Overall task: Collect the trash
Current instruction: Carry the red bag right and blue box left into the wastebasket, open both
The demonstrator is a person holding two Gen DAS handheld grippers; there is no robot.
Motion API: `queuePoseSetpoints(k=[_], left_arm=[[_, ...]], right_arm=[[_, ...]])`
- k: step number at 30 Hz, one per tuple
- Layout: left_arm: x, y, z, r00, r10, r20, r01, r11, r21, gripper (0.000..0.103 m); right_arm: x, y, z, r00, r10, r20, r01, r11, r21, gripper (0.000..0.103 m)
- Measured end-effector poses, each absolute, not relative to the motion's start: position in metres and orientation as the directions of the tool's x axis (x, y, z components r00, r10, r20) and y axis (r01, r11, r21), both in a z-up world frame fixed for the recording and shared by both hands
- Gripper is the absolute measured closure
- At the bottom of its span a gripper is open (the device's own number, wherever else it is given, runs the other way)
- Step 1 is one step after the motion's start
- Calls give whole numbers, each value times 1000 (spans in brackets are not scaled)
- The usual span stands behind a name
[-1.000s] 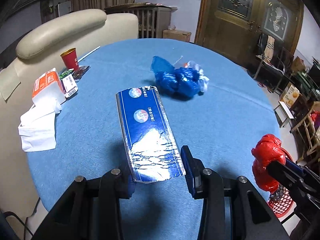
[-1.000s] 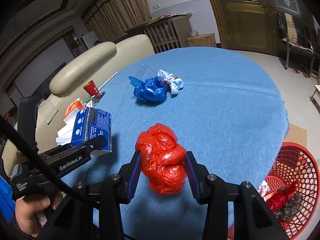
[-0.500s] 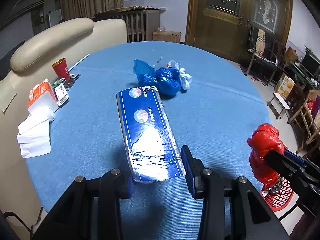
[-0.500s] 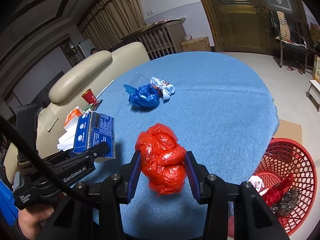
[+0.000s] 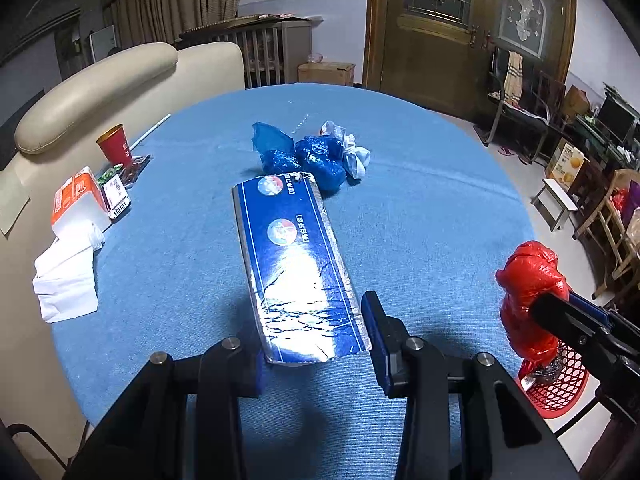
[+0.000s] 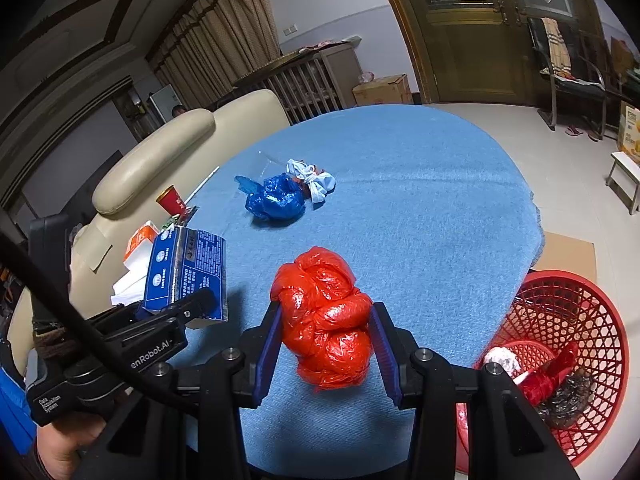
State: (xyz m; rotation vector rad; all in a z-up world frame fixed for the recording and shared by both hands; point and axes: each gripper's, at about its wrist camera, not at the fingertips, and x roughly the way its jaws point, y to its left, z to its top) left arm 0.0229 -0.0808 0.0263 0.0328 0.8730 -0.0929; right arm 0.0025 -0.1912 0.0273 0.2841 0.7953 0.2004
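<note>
Trash is riding in both of my claws right now. Through the left wrist camera, I am seeing the left claw (image 5: pixel 316 344) clamping a flattened blue and silver carton (image 5: pixel 296 264), which is sticking out forward above the blue counter (image 5: pixel 420 208). Beyond its far end, a crumpled blue bag (image 5: pixel 308 158) is lying on the counter, touching a wad of white cloth (image 5: pixel 352 152). A red cup (image 5: pixel 116 146), an orange and white box (image 5: pixel 78 204) and white tissue (image 5: pixel 66 280) are sitting along the left edge, by the cream sofa (image 5: pixel 100 80). At the right, the right claw is holding the red bag (image 5: pixel 530 292) up past the counter's edge, over the red basket (image 5: pixel 560 388), as best I can judge through the fisheye warp.

Through the right wrist camera, I am watching the right claw (image 6: pixel 324 344) squeezing the red bag (image 6: pixel 324 316) between its blue pads above the near part of the counter (image 6: pixel 420 208). The red basket (image 6: pixel 576 320) is standing on the floor at the lower right, with some scraps in it. To the left, the left claw (image 6: pixel 188 304) is gripping the carton (image 6: pixel 186 276), and my hand (image 6: pixel 64 448) is wrapping its handle. The blue bag (image 6: pixel 276 200) and white cloth (image 6: pixel 312 180) are lying together further out.
</note>
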Motion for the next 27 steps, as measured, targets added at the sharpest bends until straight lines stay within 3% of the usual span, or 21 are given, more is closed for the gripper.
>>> queuePoseSetpoints(k=[27], left_arm=[[19, -92, 30, 647, -73, -759, 113, 994, 1, 61]], right_arm=[[-4, -202, 33, 703, 266, -660, -53, 945, 324, 57]])
